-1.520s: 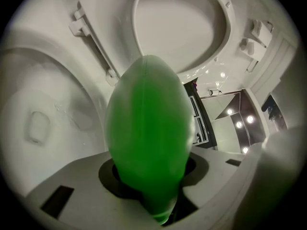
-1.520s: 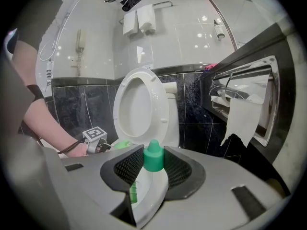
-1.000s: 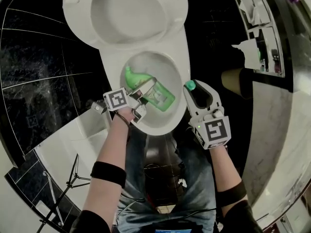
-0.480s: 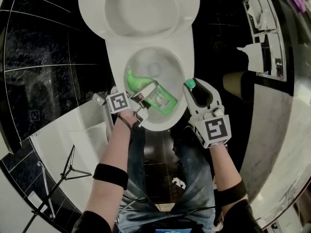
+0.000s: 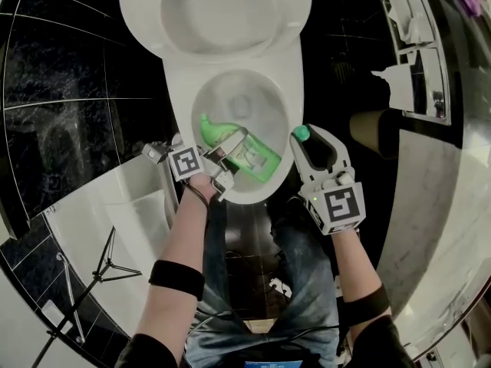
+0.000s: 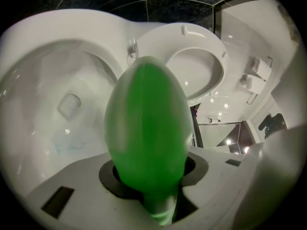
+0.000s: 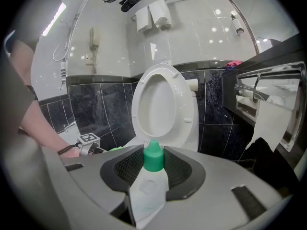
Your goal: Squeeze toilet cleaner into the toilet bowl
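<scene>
Black-tiled bathroom, leaning over white toilet bowl (image 5: 249, 98), seat (image 5: 215, 14) raised. Clenching left gripper (image 5: 229, 152) on green cleaner bottle (image 5: 257, 158), angling nozzle down over bowl's near-left rim, likely for squirting inside. Pinching green cap (image 5: 301, 134) in right gripper (image 5: 314, 146), parking it at bowl's right rim, clear of pour.

Dark glossy floor (image 5: 247, 240) w/ white toilet (image 5: 291, 60) standing on it (lid up).
</scene>
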### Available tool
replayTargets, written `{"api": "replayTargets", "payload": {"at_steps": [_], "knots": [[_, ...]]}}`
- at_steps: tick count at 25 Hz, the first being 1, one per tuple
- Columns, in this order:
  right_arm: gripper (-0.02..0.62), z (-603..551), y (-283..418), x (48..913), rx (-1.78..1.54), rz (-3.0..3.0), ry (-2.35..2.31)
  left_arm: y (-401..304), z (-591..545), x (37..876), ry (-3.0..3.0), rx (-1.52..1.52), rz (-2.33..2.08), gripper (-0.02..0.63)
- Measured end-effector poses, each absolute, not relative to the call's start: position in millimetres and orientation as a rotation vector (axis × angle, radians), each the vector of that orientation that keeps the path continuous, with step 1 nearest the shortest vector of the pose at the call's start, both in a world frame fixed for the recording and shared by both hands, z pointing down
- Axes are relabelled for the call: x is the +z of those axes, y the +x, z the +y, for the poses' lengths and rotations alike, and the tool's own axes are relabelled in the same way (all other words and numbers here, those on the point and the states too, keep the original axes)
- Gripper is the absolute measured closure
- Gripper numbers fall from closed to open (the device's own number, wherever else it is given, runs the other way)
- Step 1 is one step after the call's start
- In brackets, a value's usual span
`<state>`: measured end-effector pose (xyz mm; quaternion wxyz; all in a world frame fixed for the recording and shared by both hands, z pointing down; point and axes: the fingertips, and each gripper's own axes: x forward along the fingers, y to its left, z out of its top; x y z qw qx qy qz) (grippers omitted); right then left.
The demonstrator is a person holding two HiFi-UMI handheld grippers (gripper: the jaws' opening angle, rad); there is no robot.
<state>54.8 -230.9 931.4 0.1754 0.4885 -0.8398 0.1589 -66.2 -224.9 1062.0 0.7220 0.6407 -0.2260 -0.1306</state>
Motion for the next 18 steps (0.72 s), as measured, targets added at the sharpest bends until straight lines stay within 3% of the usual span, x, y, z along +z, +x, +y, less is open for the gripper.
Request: {"api": "replayTargets", "payload": {"at_steps": [18], "knots": [[0.449,-213.8,34.1,925.6,0.5,-2.39,1.334,-78.5,-172.8,1063.7,1.33,-0.304,-0.522,0.434]]}}
